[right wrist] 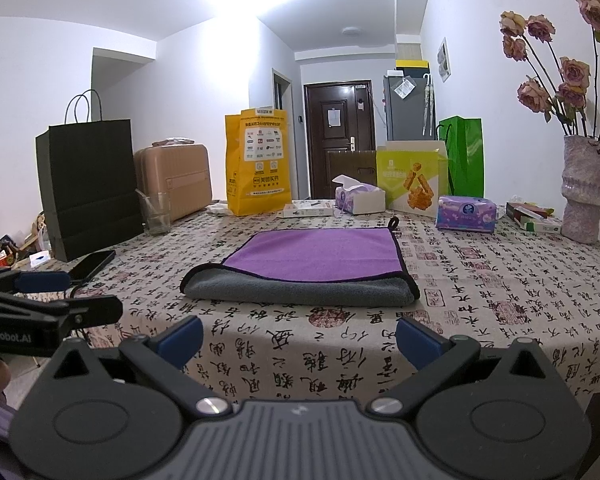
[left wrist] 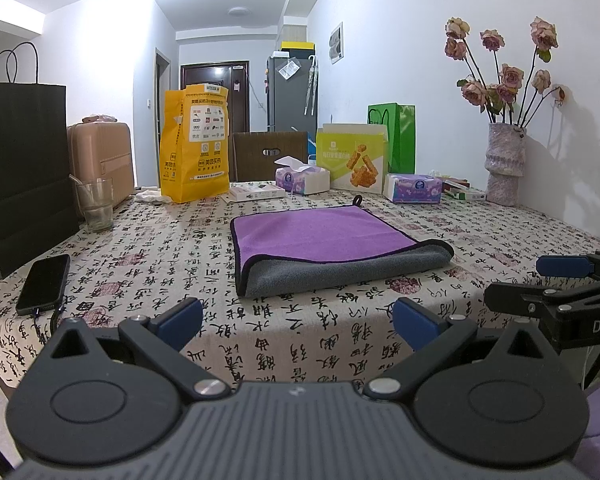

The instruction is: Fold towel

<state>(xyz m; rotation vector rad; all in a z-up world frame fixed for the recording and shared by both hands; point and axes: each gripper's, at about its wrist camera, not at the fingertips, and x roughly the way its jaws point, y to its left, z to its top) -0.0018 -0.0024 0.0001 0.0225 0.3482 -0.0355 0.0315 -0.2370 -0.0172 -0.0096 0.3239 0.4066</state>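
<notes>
Towel (left wrist: 332, 248) lies flat on the counter (left wrist: 180, 264), straight ahead of both hand-held grippers and well apart from them, already doubled once: purple face up, grey underside showing along the near rolled fold, dark piped edge, small hanging loop at the far corner. Left hand-held gripper (left wrist: 298, 320) released, blue pads spread wide, holding nothing; right hand-held gripper (right wrist: 300, 334) likewise spread and empty, sitting just beside the left one at the near counter edge. Towel looks like plush microfibre: soft, light, limp, no stiffness, so it will sag and drape when lifted; likely grippy against the cloth-covered counter rather than sliding. Best hold is probably the two corners of one short side, pinching both layers at the piped edge so the layers don't split, then carry across to the opposite side. The thick near fold is rounded and bulky, harder to pinch cleanly. Counter cover is woven cloth printed with black calligraphy. Phone (left wrist: 44, 282) lies left of the left hand-held gripper, glass (left wrist: 95, 204) farther off, both away from the towel.
</notes>
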